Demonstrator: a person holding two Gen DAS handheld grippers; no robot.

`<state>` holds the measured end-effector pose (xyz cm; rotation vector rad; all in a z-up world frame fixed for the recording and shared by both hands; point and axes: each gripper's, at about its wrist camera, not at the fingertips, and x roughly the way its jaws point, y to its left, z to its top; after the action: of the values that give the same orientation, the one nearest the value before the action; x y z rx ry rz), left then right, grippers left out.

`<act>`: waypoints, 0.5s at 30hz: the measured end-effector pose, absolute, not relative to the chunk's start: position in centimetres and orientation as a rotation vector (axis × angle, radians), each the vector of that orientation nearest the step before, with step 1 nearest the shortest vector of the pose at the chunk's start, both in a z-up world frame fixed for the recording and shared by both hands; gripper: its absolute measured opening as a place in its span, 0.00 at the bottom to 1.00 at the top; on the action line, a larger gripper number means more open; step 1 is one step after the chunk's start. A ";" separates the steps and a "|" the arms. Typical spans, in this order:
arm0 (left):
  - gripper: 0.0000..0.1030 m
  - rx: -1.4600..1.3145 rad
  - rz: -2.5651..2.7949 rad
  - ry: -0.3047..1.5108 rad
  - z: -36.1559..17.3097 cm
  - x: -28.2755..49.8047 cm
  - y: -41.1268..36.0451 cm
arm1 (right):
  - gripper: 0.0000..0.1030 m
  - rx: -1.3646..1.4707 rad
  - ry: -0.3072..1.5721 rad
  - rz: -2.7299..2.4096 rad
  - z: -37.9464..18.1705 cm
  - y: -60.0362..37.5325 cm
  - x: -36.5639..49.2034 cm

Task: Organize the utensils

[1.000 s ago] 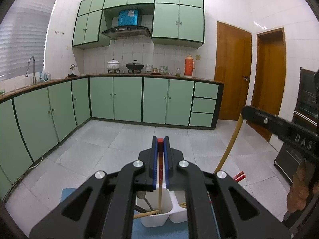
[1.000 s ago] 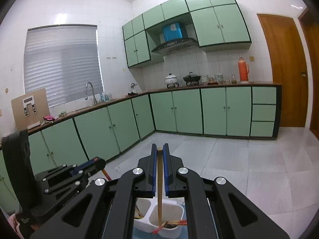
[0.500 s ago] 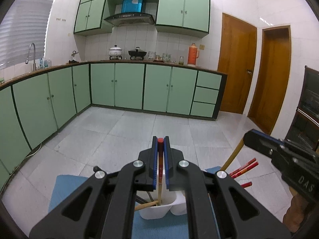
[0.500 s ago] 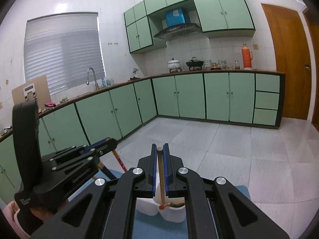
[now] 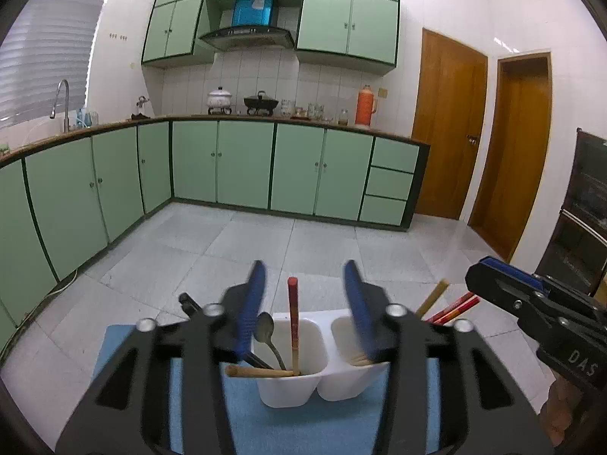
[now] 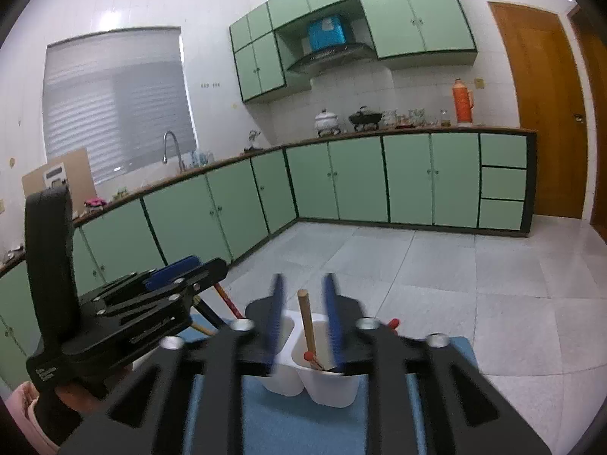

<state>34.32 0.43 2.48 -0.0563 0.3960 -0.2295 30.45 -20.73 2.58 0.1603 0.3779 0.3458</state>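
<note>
1. The left gripper (image 5: 301,299) has its jaws wide apart. They hold nothing.
2. A red-tipped chopstick (image 5: 293,326) stands between the left jaws but touches neither one. Its low end sits in the left cup of the white holder (image 5: 288,390).
3. A spoon (image 5: 265,331) leans in that same cup, at about 9 o'clock from the red-tipped chopstick. A pale wooden chopstick (image 5: 258,371) lies across the cup and pokes out over its rim toward 9 o'clock.
4. The right gripper (image 6: 303,313) also has its jaws apart. They hold nothing.
5. A plain wooden chopstick (image 6: 306,322) stands between the right jaws, free of both. Its low end is in the right cup of the holder (image 6: 330,388).
6. More chopsticks with red ends (image 5: 453,307) lean out of the right cup toward 2 o'clock in the left view.
7. The holder sits on a blue mat (image 5: 303,424) on the table.
8. In the left view the right gripper (image 5: 531,307) shows at 3 o'clock. In the right view the left gripper (image 6: 170,280) shows at 9 o'clock.
9. Green cabinets (image 5: 242,167) and two brown doors (image 5: 447,129) are far behind.
</note>
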 end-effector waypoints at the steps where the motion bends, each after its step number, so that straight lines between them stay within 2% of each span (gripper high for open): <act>1: 0.49 -0.055 -0.229 0.388 2.7 34.1 0.4 | 0.31 0.160 0.371 0.341 2.8 -20.8 30.3; 3: 0.57 -0.056 -0.226 0.362 3.3 33.0 0.6 | 0.33 0.161 0.353 0.332 3.4 -21.1 29.4; 9: 0.72 -0.072 -0.206 0.307 5.0 29.7 1.6 | 0.43 0.168 0.319 0.303 4.4 -22.1 26.5; 12: 0.78 -0.072 -0.193 0.289 5.5 27.9 1.9 | 0.45 0.160 0.311 0.298 4.5 -22.1 24.9; 15: 0.83 -0.068 -0.187 0.275 6.0 26.0 2.0 | 0.53 0.162 0.313 0.294 4.5 -22.2 23.3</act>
<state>25.96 1.95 6.01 -0.0676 0.2754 -0.1867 23.34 -22.20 4.50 0.1619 0.3127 0.2936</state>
